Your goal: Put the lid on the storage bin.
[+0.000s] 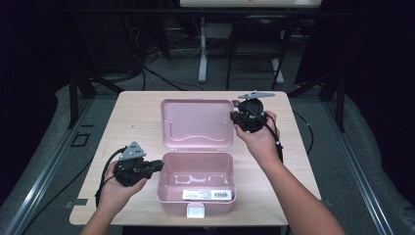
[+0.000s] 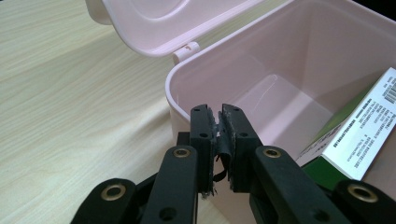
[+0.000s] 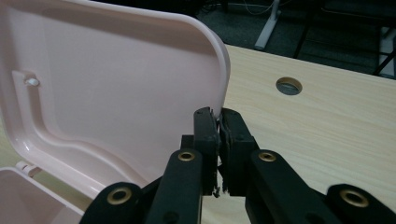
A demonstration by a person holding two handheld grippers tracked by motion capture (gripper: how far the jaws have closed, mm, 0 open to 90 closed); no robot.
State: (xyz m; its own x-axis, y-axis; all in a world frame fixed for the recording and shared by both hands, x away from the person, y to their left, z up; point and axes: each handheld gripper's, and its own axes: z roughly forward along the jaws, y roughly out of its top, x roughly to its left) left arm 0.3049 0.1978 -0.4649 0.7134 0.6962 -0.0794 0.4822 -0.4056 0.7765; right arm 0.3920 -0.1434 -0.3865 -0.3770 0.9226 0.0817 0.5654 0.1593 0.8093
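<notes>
A pink plastic box (image 1: 169, 193) stands open near the table's front edge, its lid (image 1: 195, 122) tipped back behind it. Inside lies a green and white carton (image 2: 369, 126) with a barcode label (image 1: 208, 194). My left gripper (image 1: 159, 165) is at the box's left wall, jaws pinched together over the rim (image 2: 175, 77), one jaw outside and one inside. My right gripper (image 1: 234, 117) reaches in from the right and is shut on the lid's right edge (image 3: 224, 79). In the gripper views the tips of the left gripper (image 2: 218, 112) and the right gripper (image 3: 218, 114) show almost no gap.
The light wooden table (image 1: 132, 117) has bare room to the left and right of the box and a round cable hole (image 3: 288, 86) behind the right hand. A white latch (image 1: 196, 210) hangs at the box's front. Table legs and cables stand on the floor beyond.
</notes>
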